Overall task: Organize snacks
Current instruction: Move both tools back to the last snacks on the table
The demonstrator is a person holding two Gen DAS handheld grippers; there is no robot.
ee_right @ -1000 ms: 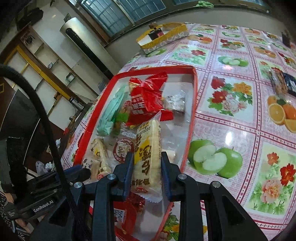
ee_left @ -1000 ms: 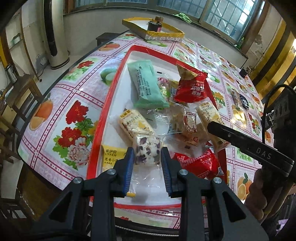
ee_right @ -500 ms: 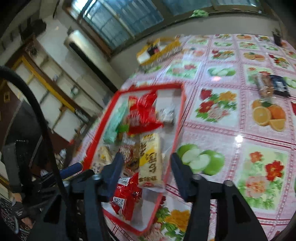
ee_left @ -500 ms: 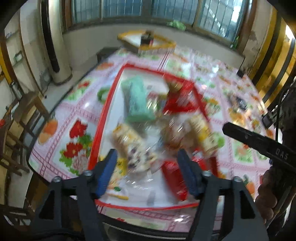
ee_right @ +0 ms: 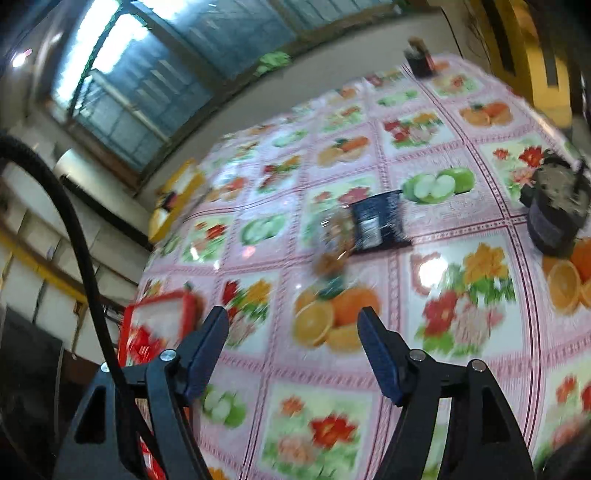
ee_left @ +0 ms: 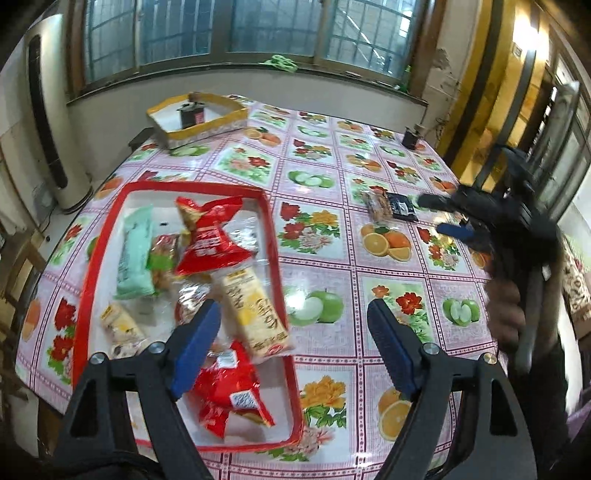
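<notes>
— Snacks point(ee_left: 207, 280) where?
— Heaped in the red tray point(ee_left: 275, 236) on the fruit-print tablecloth point(ee_left: 332, 206).
— Grippers?
— Left gripper point(ee_left: 293, 328) and right gripper point(ee_right: 293, 332) tilt downward, jaws just opened wide, nothing between them.

A table point(ee_left: 332, 236) covered in fruit-and-flower oilcloth is standing below a barred window point(ee_left: 236, 29). A white floor air conditioner point(ee_left: 48, 110) is standing left of the table. Yellow-trimmed woodwork point(ee_left: 476, 92) is rising right of the window.
</notes>
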